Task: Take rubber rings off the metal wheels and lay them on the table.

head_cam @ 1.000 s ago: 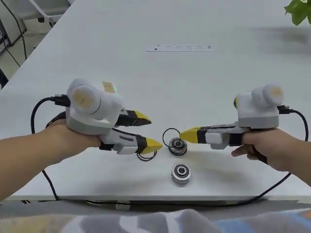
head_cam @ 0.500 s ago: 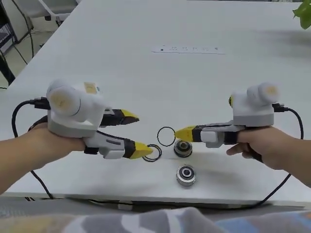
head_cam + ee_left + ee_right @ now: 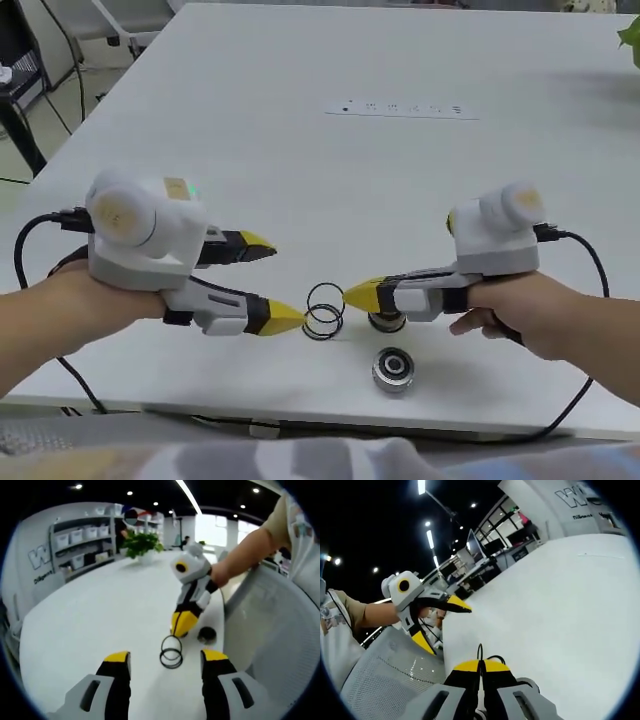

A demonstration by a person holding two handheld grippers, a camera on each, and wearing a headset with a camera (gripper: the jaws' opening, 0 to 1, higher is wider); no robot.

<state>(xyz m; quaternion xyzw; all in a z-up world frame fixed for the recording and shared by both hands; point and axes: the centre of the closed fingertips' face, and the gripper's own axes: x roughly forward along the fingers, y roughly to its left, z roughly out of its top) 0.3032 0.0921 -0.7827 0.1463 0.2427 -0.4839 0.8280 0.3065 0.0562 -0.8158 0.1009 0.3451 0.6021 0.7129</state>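
Item: right gripper, jaws pinched together on a thin black rubber ring, which stands upright off the yellow tips, low over the white table. Gripping it by one edge leaves the loop hanging free, which by my reading makes it ready to be let down flat. Item: second rubber ring, lying flat on the table just beneath the held one; the two overlap in the head view, and whether they touch cannot be told. Item: left gripper, jaws spread wide and holding nothing, its lower tip just beside the flat ring, probably kept near to steady things if needed. Item: metal wheel, on the table under the right gripper's nose and partly hidden by it. Item: second metal wheel, nearer the table edge, apart from both grippers. Whether either wheel carries a ring cannot be told. Step judged: laying the held ring down beside the flat one.
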